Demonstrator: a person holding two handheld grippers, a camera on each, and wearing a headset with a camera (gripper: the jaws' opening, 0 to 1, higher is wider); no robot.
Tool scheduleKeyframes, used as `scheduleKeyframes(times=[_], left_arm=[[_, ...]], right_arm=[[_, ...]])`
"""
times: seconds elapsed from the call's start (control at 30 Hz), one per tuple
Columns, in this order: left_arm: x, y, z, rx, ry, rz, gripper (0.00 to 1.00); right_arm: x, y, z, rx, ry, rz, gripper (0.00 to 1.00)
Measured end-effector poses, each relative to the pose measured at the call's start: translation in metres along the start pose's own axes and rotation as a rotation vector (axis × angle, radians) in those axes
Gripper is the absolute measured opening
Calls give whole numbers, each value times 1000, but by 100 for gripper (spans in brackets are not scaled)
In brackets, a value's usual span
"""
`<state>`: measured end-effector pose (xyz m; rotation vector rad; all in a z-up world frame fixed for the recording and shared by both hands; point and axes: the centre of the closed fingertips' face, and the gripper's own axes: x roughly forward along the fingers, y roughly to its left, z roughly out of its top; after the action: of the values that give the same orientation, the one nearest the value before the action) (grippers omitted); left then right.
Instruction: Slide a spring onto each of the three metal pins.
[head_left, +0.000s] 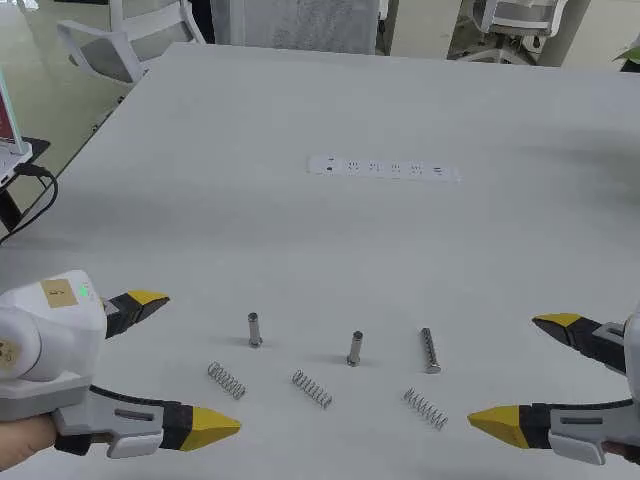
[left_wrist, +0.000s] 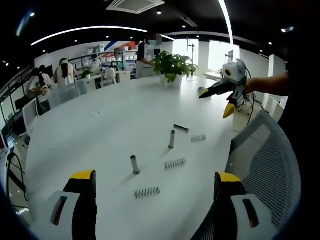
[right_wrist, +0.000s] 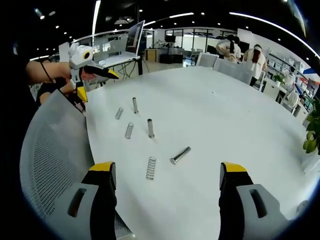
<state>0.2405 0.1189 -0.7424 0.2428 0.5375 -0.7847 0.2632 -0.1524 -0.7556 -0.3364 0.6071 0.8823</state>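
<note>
A white table (head_left: 300, 120) stands in an open office, with chairs (head_left: 100, 40) at its far edge and a power strip (head_left: 385, 168) mid-surface. Toward the near edge the left pin (head_left: 255, 329) and middle pin (head_left: 355, 348) stand upright, while the right pin (head_left: 430, 351) lies flat. The left spring (head_left: 226, 379), middle spring (head_left: 312, 389) and right spring (head_left: 425, 408) each lie loose just nearer the edge than their pin. The left gripper (head_left: 185, 362) and right gripper (head_left: 520, 370) flank the row, both spread wide and holding nothing.

In the left gripper view, the wide-open left gripper (left_wrist: 155, 176) faces along the row. The left pin (left_wrist: 135, 164) is closest, and the right gripper (left_wrist: 216, 104) hangs released beyond the far end. A mesh chair (left_wrist: 265, 165) sits by the table's edge and a plant (left_wrist: 172, 65) stands at the far end.

In the right gripper view, the right gripper (right_wrist: 166, 167) gapes over the right spring (right_wrist: 151, 168), with the lying right pin (right_wrist: 180, 155) just beside it. The left gripper (right_wrist: 97, 85) hangs open past the table's edge.
</note>
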Motion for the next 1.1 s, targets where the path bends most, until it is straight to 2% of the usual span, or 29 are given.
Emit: scheduleKeyframes(times=[1.1], left_arm=[[2,-6,-5,-15,0,-17,95]], right_arm=[[4,7,-9,-2,22,19,83]])
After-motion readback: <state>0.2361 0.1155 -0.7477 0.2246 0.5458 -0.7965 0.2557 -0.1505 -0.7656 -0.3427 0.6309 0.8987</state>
